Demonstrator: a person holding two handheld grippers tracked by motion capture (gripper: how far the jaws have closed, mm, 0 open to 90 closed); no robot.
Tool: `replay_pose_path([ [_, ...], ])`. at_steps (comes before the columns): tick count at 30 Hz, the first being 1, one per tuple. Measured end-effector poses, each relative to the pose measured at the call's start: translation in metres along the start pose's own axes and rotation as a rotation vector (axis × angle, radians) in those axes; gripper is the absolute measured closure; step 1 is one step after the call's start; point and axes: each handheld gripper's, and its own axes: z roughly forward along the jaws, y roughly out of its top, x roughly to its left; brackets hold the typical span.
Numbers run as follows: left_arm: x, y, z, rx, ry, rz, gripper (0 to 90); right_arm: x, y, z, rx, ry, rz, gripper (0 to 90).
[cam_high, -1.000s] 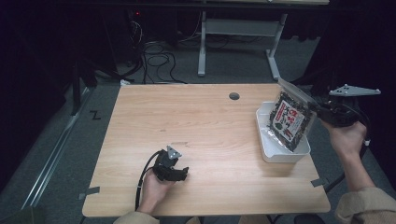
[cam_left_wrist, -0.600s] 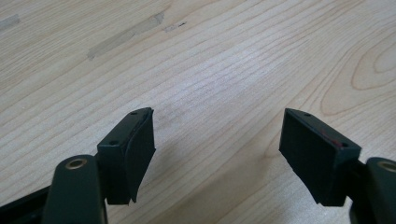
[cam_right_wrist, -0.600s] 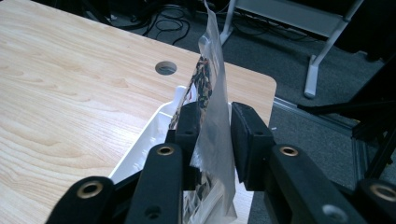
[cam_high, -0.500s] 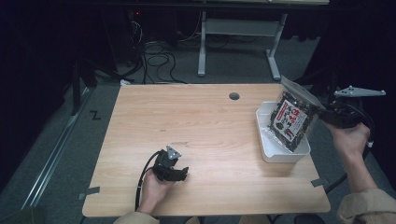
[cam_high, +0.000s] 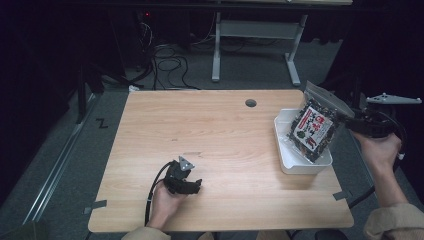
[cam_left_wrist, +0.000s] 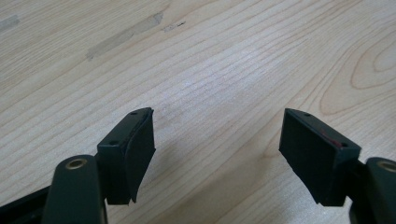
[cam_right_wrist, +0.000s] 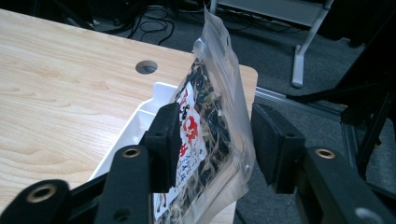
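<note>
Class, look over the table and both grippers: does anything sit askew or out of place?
Yes: the snack bag leans tilted over the white tray, not flat inside, between the right gripper fingers. Nothing spilled.

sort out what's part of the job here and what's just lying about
In the job:
right tongs
clear snack bag held between them
white tray under the bag

Just about:
left tongs, open, resting on the table
cables on the floor
</note>
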Motion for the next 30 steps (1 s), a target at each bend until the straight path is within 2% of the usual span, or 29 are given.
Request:
replay_pose_path([
  [7,0.0,0.0,0.0,0.001,-0.004,0.0,27.1,-0.003,-0.001,0.001,0.009,-0.006,0.022,47.7],
  [11,0.001,0.0,0.0,0.0,-0.005,-0.004,27.1,-0.002,0.001,-0.004,0.004,-0.034,0.011,43.6],
  [20,0.0,0.0,-0.001,0.0,-0.008,-0.001,27.0,-0.003,-0.002,-0.013,-0.019,-0.04,0.017,42.3],
  [27,0.001,0.0,-0.002,-0.005,-0.017,-0.011,26.9,-0.001,-0.004,-0.021,-0.049,-0.045,-0.004,42.5],
  [30,0.001,0.0,-0.002,-0.004,-0.019,-0.011,26.9,0.003,-0.006,-0.022,-0.054,-0.03,-0.012,42.8],
])
